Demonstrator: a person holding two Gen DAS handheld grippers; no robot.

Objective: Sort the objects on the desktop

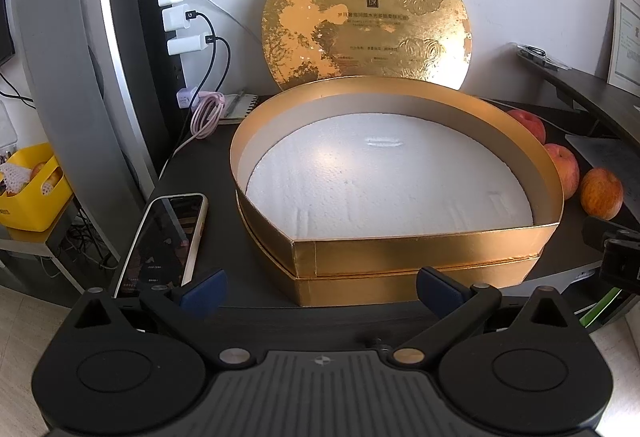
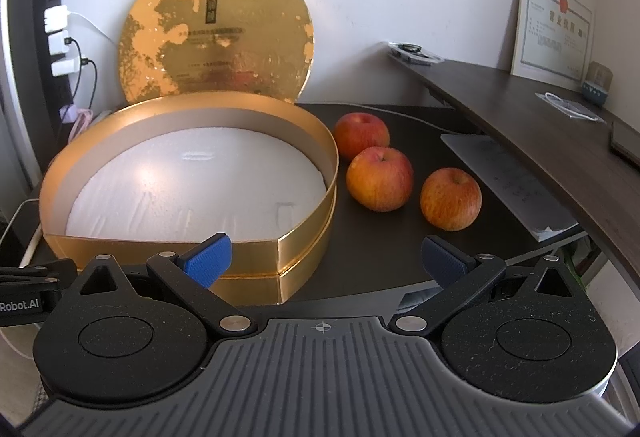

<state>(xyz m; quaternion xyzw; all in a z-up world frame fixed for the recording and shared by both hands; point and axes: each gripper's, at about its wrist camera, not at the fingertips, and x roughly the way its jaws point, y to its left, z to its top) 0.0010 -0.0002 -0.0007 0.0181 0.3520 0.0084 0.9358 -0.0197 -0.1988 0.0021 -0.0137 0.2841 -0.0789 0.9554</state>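
Both tongs stand wide and carry nothing: my left tongs face the gold box, my right tongs its corner. At nine o'clock a phone lies flat on the surface. At centre the box gapes, lid propped against the wall, ready to receive. At three o'clock three apples sit outside it, within my right's reach.

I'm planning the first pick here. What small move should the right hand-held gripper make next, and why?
Probably ease the right hand-held gripper forward and right toward the nearest red-orange apple. Its jaws are open and empty, three apples lie loose on the dark desk, and the open gold round box with its white foam floor holds nothing yet.
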